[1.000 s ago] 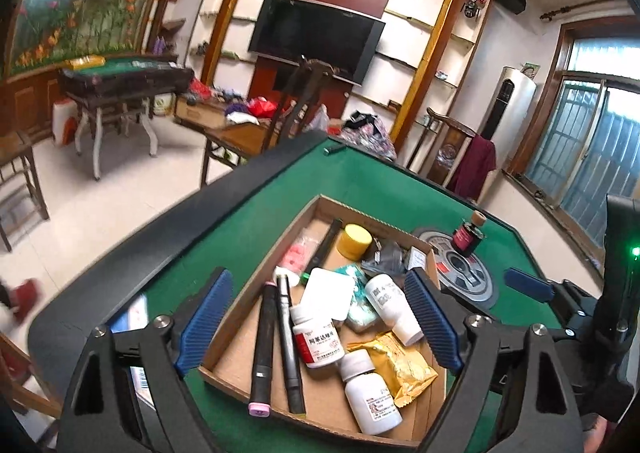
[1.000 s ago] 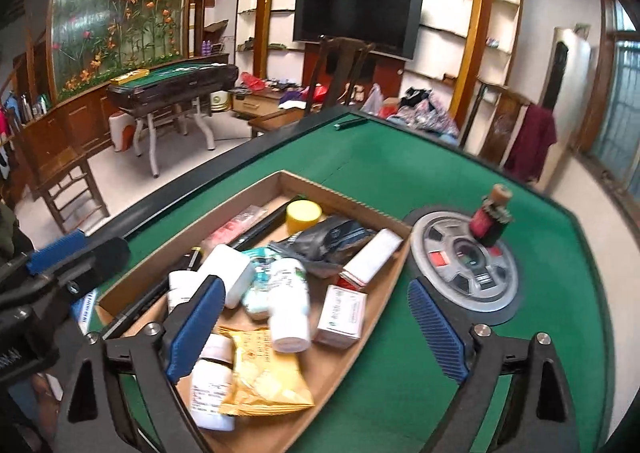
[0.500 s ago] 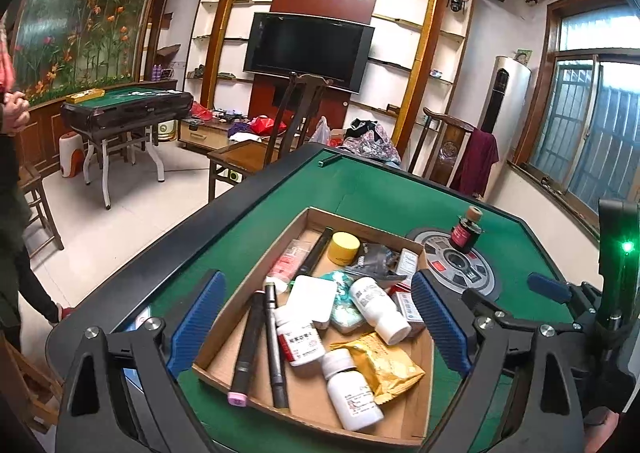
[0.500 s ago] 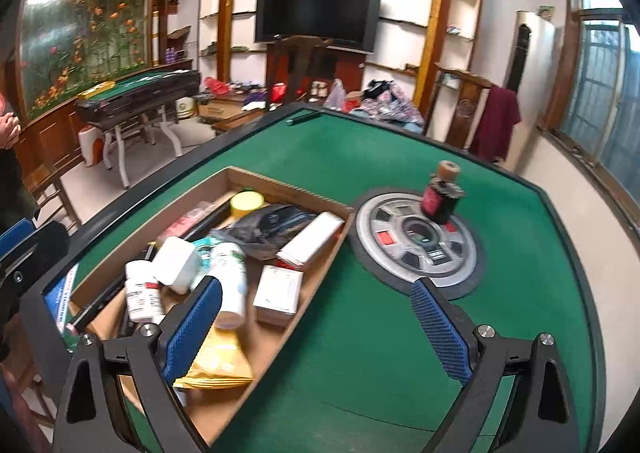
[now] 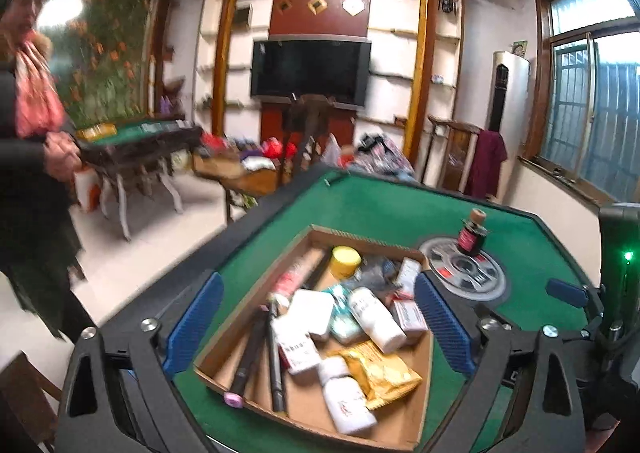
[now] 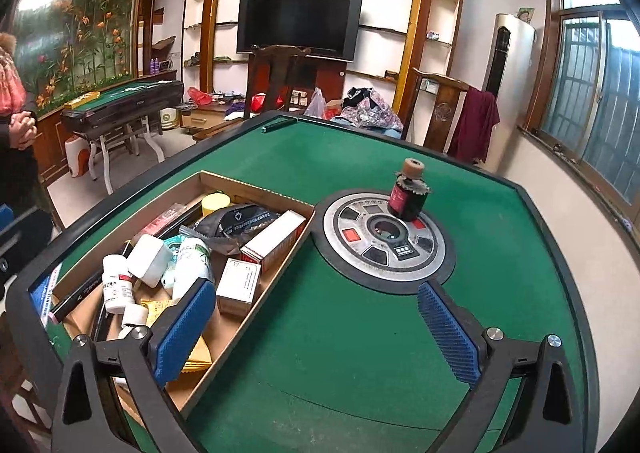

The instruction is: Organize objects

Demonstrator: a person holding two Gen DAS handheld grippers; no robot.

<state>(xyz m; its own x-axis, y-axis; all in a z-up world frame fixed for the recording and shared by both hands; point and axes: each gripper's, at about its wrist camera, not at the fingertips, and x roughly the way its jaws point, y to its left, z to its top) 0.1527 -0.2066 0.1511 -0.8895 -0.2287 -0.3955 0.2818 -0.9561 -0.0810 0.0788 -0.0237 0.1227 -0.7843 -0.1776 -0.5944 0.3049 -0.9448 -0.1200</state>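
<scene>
A shallow cardboard tray (image 5: 360, 240) lies on the green felt table (image 6: 360, 333), crowded with white pill bottles (image 5: 349, 405), black markers (image 5: 252, 357), small medicine boxes (image 6: 239, 285), a yellow packet (image 5: 380, 371) and a yellow-capped jar (image 5: 346, 257). My left gripper (image 5: 317, 281) hovers above the near end of the tray, its jaws still opening, and the pads grip nothing. To the tray's right, my right gripper (image 6: 316, 289) hangs over bare felt, its jaws also opening and empty. A dark brown bottle (image 6: 408, 195) stands upright on the round control panel (image 6: 384, 249).
A person (image 5: 32, 157) stands off the table's left side. The table has a raised black rim (image 6: 560, 253), and a dark pen (image 6: 276, 127) lies at its far edge. A wooden chair (image 6: 276, 73) and a second green table (image 6: 120, 97) stand beyond.
Both grippers have drawn back and their jaws have spread a little wider. The right one swung right, off the tray and over the felt. A person came into view at left.
</scene>
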